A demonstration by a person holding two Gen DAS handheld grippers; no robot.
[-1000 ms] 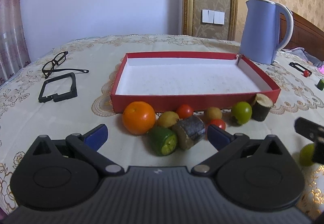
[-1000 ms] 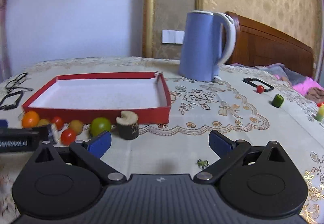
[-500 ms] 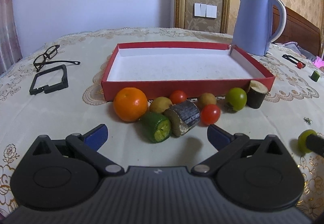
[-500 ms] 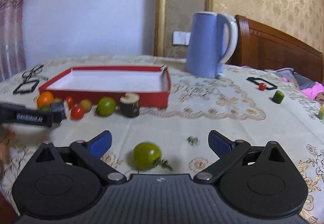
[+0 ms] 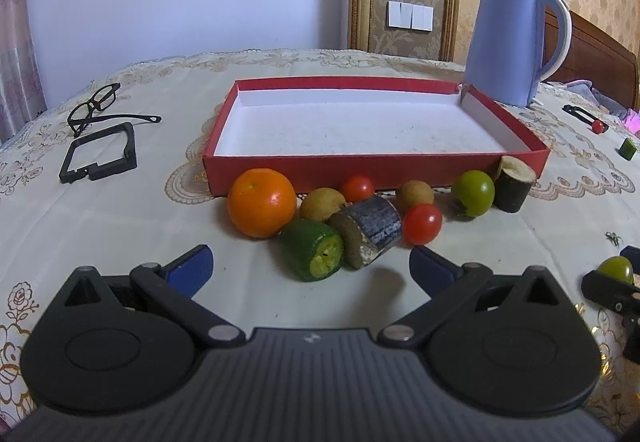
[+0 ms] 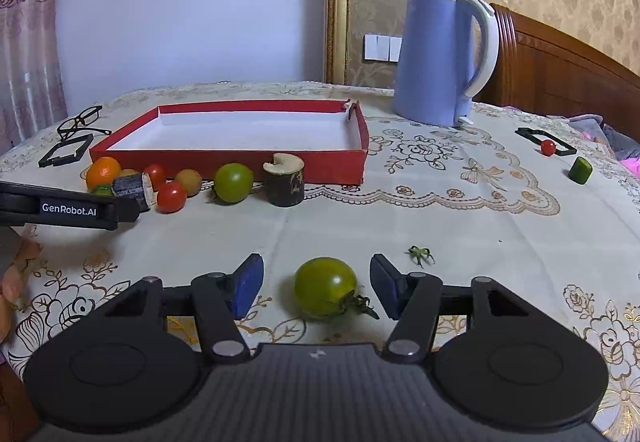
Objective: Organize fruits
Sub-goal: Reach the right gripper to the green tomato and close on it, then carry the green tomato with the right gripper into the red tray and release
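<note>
Right hand-held gripper (image 6: 316, 288): spread, its blue pads either side of a green tomato (image 6: 325, 287) on the counter (image 6: 440, 226); neither pad touches it.
Left hand-held gripper (image 5: 310, 266): spread wide, holding nothing, low over the counter just short of the fruit cluster.
Red tray (image 5: 376, 172): white inside, nothing in it.
Fruit cluster: along the tray's near wall; orange (image 5: 262, 202), two brownish-yellow round fruits (image 5: 322, 204), two red tomatoes (image 5: 422, 224), a second green tomato (image 5: 473, 192).
Cut green piece (image 5: 314, 255): lying on its side, cut face toward the left camera, beside a dark cylinder piece (image 5: 370, 236).
Dark stump piece (image 6: 284, 178): upright, near the tray's right front corner.
Kettle (image 6: 444, 58): blue, behind the tray's right end.
Glasses (image 5: 96, 108): far left, next to a black frame (image 5: 100, 158).
Far right: small red tomato (image 6: 548, 147) and green chunk (image 6: 580, 170), well apart from the tray.
</note>
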